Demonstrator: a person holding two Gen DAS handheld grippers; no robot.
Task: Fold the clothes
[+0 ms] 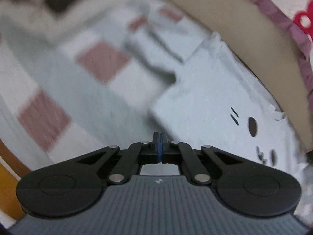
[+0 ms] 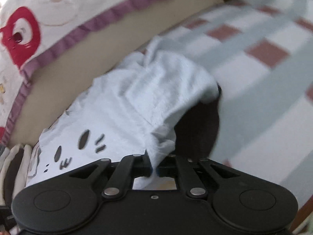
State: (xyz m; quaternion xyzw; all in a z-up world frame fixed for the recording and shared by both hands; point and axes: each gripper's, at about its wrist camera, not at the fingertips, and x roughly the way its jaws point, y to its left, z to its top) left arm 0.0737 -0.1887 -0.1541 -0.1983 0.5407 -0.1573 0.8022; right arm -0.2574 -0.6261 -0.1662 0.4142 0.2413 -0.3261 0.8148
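Observation:
A pale blue fleece garment (image 1: 215, 101) with a black cartoon face print lies on the checked bed cover, against a beige cushion. In the left wrist view my left gripper (image 1: 160, 137) is shut and empty, just left of the garment's near corner. In the right wrist view my right gripper (image 2: 154, 164) is shut on a bunched fold of the garment (image 2: 156, 105), which drapes up and over its fingers. A dark lining or shadow shows under the lifted fold on the right.
The bed cover (image 1: 58, 90) is white and grey-green with pink squares. A beige cushion side (image 2: 78, 64) with purple trim and a white and red printed top runs behind the garment. Folded pale and dark clothes (image 2: 13, 166) sit at the left.

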